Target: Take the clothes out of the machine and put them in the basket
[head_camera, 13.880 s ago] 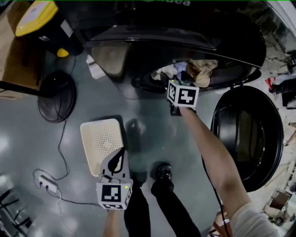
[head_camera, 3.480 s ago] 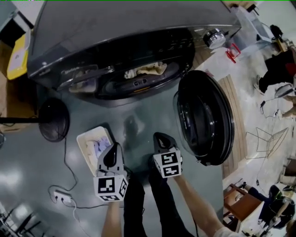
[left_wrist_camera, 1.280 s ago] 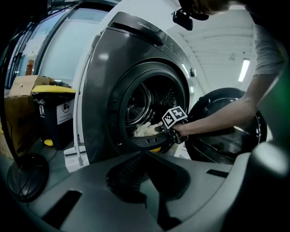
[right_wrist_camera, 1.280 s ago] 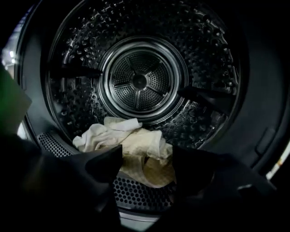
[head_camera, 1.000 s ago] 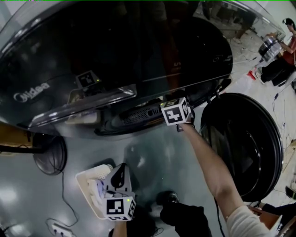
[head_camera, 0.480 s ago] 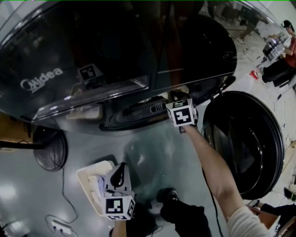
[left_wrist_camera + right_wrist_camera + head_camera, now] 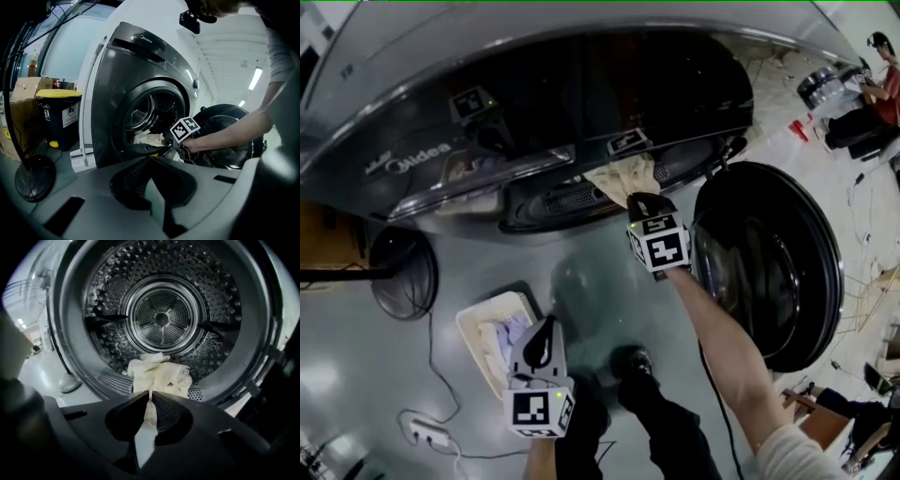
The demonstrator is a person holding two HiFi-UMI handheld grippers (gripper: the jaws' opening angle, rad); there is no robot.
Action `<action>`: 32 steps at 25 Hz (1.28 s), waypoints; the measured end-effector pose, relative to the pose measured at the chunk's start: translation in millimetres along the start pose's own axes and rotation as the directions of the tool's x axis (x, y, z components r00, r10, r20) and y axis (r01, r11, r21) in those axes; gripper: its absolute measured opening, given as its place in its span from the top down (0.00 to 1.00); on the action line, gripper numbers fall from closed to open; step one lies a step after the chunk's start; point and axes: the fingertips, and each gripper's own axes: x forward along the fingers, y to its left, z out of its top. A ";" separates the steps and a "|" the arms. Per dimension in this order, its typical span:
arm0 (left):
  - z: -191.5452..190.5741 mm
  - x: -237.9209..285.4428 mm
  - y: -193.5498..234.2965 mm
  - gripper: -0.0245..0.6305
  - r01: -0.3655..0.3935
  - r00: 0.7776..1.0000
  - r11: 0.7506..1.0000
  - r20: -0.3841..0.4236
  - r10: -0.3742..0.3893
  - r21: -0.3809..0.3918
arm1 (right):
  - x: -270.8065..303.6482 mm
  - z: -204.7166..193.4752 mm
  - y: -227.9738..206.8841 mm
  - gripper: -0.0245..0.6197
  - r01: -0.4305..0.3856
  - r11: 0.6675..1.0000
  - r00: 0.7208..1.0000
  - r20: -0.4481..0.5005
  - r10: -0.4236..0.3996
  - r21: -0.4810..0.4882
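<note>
The dark front-loading machine (image 7: 581, 94) fills the top of the head view, its round door (image 7: 769, 262) swung open to the right. My right gripper (image 7: 639, 202) is just outside the drum mouth. Its jaws have just closed, and it (image 7: 150, 397) is shut on a cream cloth (image 7: 159, 376) that trails back over the drum's lip (image 7: 623, 176). Nothing else shows in the drum (image 7: 161, 317). The white basket (image 7: 478, 323) sits on the floor at lower left with pale clothes (image 7: 511, 337) in it. My left gripper (image 7: 544, 328) hovers over the basket's right side, shut and empty (image 7: 150, 159).
A black round stand base (image 7: 394, 277) lies on the floor left of the basket, with a power strip (image 7: 427, 433) and cable below it. Left of the machine, a yellow-lidded bin (image 7: 58, 117) stands next to a cardboard box (image 7: 18, 122). A shoe (image 7: 633, 361) is near the basket.
My right gripper has drawn back out of the drum mouth towards me, pulling the cream cloth out over the lip. My left gripper has risen a little above the basket.
</note>
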 end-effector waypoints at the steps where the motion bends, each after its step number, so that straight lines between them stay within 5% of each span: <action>1: 5.8 -4.4 -4.1 0.93 0.002 1.000 1.000 0.003 -0.002 -0.001 | -7.7 3.4 3.1 0.90 -0.008 1.000 1.000 0.005 0.008 0.004; 18: 62.6 -88.8 -55.6 0.93 -0.009 1.000 1.000 0.008 0.009 -0.029 | -162.3 25.9 70.7 0.90 -0.145 0.987 0.986 0.094 0.138 0.066; 32: 202.6 -130.0 -83.4 0.93 -0.041 0.987 0.999 0.157 0.036 0.030 | -328.8 158.2 71.5 0.90 -0.227 0.965 0.917 0.362 0.168 0.127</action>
